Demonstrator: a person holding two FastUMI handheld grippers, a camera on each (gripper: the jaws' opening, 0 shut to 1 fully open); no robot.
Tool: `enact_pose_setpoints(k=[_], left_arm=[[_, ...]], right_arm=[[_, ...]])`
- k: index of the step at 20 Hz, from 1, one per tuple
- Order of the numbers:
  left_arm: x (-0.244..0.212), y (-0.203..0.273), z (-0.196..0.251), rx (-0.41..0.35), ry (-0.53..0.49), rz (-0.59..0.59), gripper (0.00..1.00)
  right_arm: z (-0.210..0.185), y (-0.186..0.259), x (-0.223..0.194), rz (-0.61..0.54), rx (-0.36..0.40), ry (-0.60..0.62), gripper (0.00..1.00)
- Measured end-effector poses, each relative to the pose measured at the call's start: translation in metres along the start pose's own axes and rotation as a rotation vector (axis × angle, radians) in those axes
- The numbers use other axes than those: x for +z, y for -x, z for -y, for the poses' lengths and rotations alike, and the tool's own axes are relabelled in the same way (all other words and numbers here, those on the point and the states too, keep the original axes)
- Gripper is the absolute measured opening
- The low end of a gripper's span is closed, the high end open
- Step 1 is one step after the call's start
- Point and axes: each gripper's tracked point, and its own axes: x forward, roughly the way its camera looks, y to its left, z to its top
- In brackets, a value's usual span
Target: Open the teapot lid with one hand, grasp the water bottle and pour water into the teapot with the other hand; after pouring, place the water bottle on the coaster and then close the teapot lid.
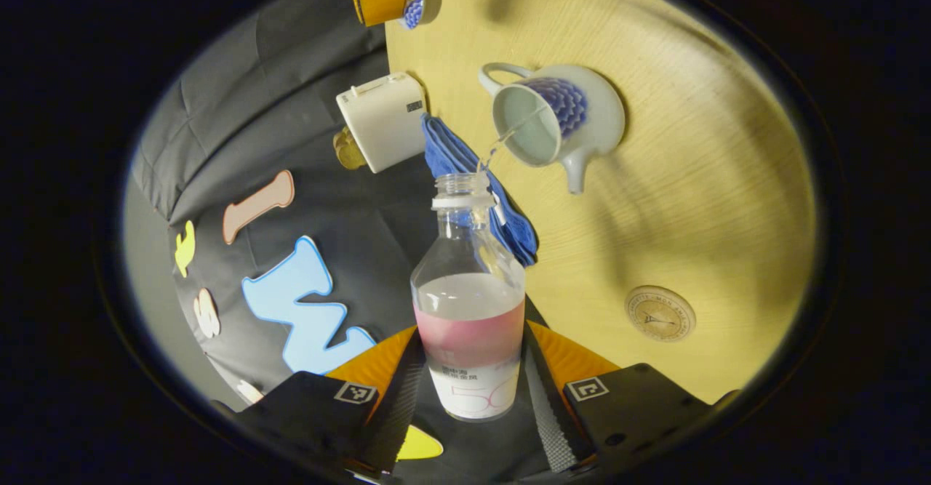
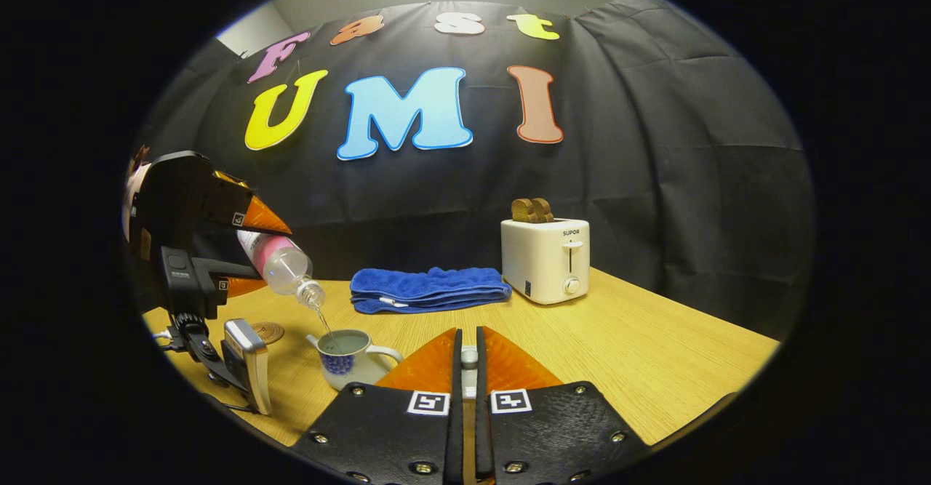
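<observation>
- Between the left gripper's two fingers, in the left gripper view, stands the water bottle, its labelled base seated in the gap and both fingers pressed against its sides.
- That bottle is uncapped and about half full; its open neck points away from the jaws toward the teapot, and a thin stream of water runs from the mouth into the pot's open top.
- From the right gripper view, the bottle hangs tilted, mouth down, above the teapot, which sits on the wooden table near the left edge.
- A round coaster lies bare on the table, well apart from the teapot; in the right gripper view it sits just beyond the left gripper's body.
- The right gripper has its jaws drawn nearly together on a small pale piece, probably the teapot lid; little of it can be made out.
- Farther back, a folded blue towel lies beside a white toaster with toast in its slots.
</observation>
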Motion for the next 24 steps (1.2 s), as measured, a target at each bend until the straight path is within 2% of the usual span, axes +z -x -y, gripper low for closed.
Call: enact_pose_setpoints(k=[24], left_arm=[[-0.001,0.007,-0.026,0.007,-0.158,-0.023,0.85]], right_arm=[[-0.002,0.0,-0.003,-0.01,0.007,-0.007,0.06]])
